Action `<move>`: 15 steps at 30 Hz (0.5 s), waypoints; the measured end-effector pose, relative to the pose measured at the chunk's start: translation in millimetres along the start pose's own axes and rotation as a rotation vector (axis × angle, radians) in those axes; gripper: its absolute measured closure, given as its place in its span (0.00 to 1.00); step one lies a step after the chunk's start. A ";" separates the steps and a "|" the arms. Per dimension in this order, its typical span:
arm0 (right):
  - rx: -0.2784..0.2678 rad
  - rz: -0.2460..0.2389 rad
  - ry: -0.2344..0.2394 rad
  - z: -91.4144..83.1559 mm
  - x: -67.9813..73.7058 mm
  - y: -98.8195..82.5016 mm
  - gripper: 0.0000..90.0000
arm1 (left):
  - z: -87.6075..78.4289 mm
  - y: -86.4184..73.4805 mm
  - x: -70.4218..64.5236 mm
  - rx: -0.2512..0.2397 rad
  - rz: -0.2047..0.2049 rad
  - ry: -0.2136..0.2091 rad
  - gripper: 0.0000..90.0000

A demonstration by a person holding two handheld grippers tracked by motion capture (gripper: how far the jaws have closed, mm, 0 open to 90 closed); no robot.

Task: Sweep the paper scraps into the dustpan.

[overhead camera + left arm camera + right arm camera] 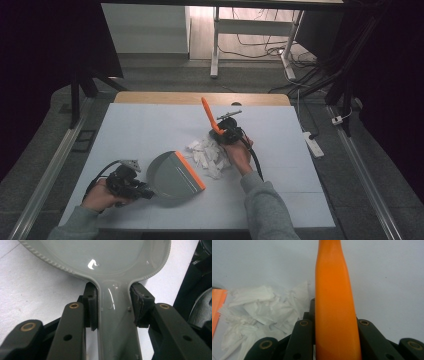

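A grey dustpan (172, 176) with an orange front lip (190, 170) lies on the table at the near left. My left gripper (145, 192) is shut on its handle. In the left gripper view both pads (91, 307) press the sides of the grey handle (115, 322), and the pan's bowl (105, 255) lies ahead. My right gripper (223, 135) is shut on an orange brush handle (208, 114) that slants up and away. The right gripper view has that handle (334, 297) rising between the jaws. A pile of torn white paper (209, 153) lies between dustpan and right gripper.
The white table sheet (280, 190) has bare room at the right and far left. Its wooden far edge (150, 97) lies beyond. Paper scraps (259, 312) and the dustpan's orange lip (217, 301) show left of the right gripper. A power strip (313, 144) lies on the floor at right.
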State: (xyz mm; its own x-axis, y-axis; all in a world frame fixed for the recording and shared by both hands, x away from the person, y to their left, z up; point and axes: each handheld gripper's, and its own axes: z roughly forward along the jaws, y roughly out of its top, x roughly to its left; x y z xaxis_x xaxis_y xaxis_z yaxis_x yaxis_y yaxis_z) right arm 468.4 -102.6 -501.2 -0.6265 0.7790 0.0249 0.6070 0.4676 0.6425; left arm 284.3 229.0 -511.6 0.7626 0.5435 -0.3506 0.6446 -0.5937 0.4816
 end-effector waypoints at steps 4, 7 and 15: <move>-0.001 -0.014 0.018 2.1 6.3 1.2 0.85 | 0.2 0.0 0.1 -0.001 -0.001 -0.001 0.68; -0.004 -0.027 0.029 3.4 10.8 1.4 0.85 | 0.4 0.0 0.2 -0.002 -0.002 -0.001 0.69; -0.006 -0.060 0.055 4.4 20.2 1.0 0.85 | 0.7 0.1 0.3 -0.006 -0.011 0.000 0.69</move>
State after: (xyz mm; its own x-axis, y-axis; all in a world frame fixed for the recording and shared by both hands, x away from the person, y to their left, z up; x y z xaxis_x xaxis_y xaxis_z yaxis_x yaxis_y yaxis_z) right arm 458.5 -84.5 -503.5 -0.6878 0.7253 0.0278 0.5646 0.5105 0.6485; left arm 284.7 228.7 -512.2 0.7554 0.5501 -0.3560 0.6527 -0.5838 0.4829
